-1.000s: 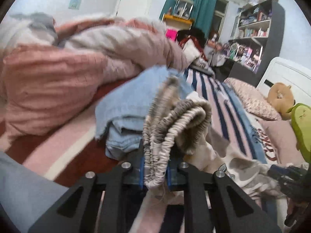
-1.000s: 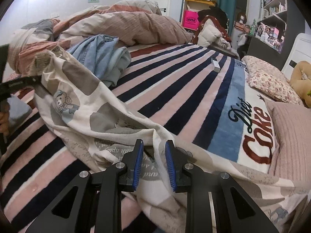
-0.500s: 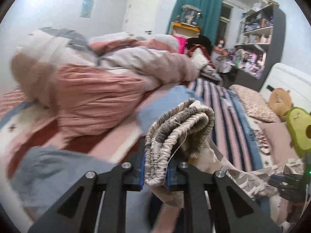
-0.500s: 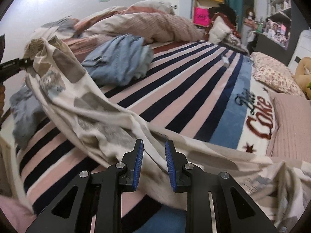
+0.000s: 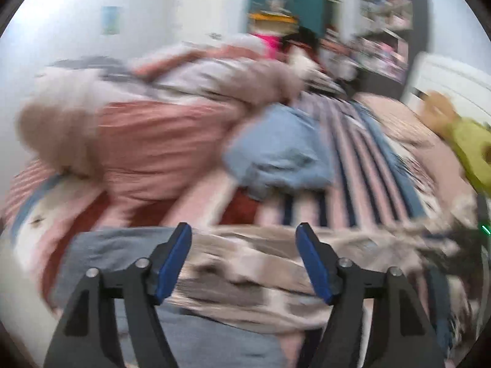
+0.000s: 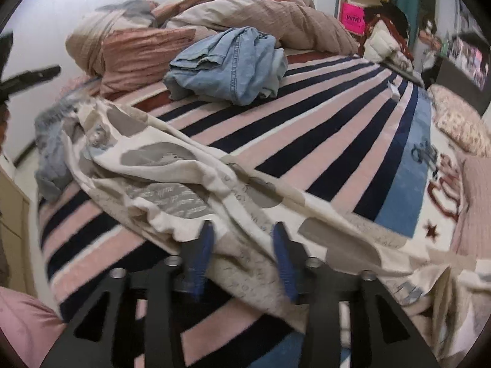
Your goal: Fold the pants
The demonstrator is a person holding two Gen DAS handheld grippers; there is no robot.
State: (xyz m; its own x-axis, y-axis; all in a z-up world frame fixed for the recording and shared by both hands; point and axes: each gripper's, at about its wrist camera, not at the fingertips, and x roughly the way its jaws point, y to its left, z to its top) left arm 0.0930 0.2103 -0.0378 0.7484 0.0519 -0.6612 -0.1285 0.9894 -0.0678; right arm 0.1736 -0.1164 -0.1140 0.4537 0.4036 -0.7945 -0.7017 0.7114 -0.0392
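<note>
The cream pants with grey patches and cartoon prints lie stretched across the striped bed, waistband end at the left, legs running to the lower right. My right gripper is open, its blue pads on either side of the pants fabric. My left gripper is open just above the waistband end of the pants, which lies blurred on the bed. The left gripper also shows in the right wrist view at the far left, above the waistband end.
A crumpled pair of blue jeans sits on the striped blanket behind the pants. A piled pink and beige duvet fills the far side. A grey garment lies at the left bed edge. Pillows lie right.
Both grippers have opened and let go of the pants. The waistband has dropped from the left gripper onto the bed, and the pants now lie flat across the blanket.
</note>
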